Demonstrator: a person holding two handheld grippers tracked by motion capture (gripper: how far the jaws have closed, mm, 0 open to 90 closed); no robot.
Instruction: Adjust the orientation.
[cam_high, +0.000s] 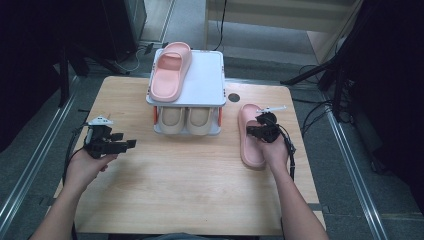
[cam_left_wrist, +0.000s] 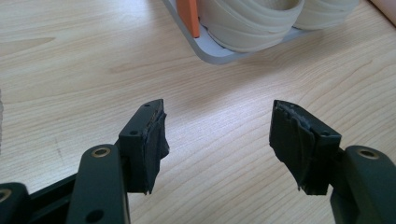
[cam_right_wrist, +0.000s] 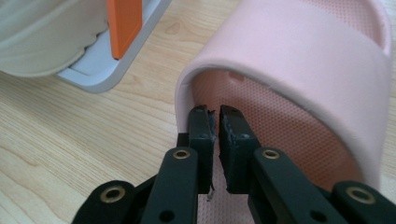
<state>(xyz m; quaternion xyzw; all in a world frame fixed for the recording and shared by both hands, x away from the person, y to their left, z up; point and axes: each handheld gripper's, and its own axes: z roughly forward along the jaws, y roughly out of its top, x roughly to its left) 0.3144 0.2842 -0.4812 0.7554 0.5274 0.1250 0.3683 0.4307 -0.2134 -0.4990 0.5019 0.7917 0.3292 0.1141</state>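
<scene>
A pink slipper (cam_high: 248, 152) lies on the wooden table (cam_high: 190, 180) to the right of a small white shoe rack (cam_high: 206, 80). My right gripper (cam_high: 254, 131) hovers low over this slipper's (cam_right_wrist: 303, 60) footbed, just behind the strap and by its left rim. Its jaws (cam_right_wrist: 216, 119) stand only a thin slit apart, and nothing is pressed between the pads. A second pink slipper (cam_high: 170, 70) lies on the rack's top shelf. My left gripper (cam_high: 127, 142) is held above the table at the left, wide open and empty (cam_left_wrist: 217, 140), pointing toward the rack.
A pair of beige slippers (cam_high: 185, 120) fills the rack's lower shelf (cam_left_wrist: 252, 23). Orange posts (cam_right_wrist: 123, 25) hold up the rack's corners. A dark round hole (cam_high: 233, 97) sits in the table behind the rack. Bare wood stretches across the front.
</scene>
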